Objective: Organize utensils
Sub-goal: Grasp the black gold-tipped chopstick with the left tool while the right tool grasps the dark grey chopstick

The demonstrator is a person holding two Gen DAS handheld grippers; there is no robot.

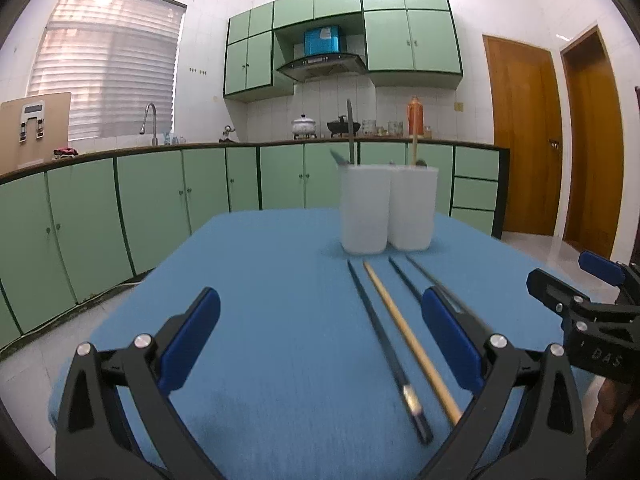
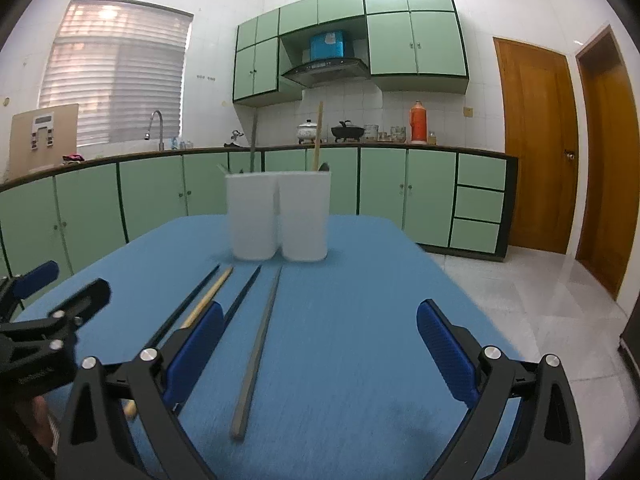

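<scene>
Though loose, chopsticks (image 2: 256,350) toward holder (image 2: 278,216).

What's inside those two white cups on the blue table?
A dark stick pokes out of the left white cup, a wooden one and a dark utensil tip out of the right white cup. The cup walls hide their lower parts and anything shorter.

blue table (image 1: 248,264): two white holders (image 1: 386,210) ahead of the claw, four chopsticks (image 1: 408,340) lying before them.
</scene>
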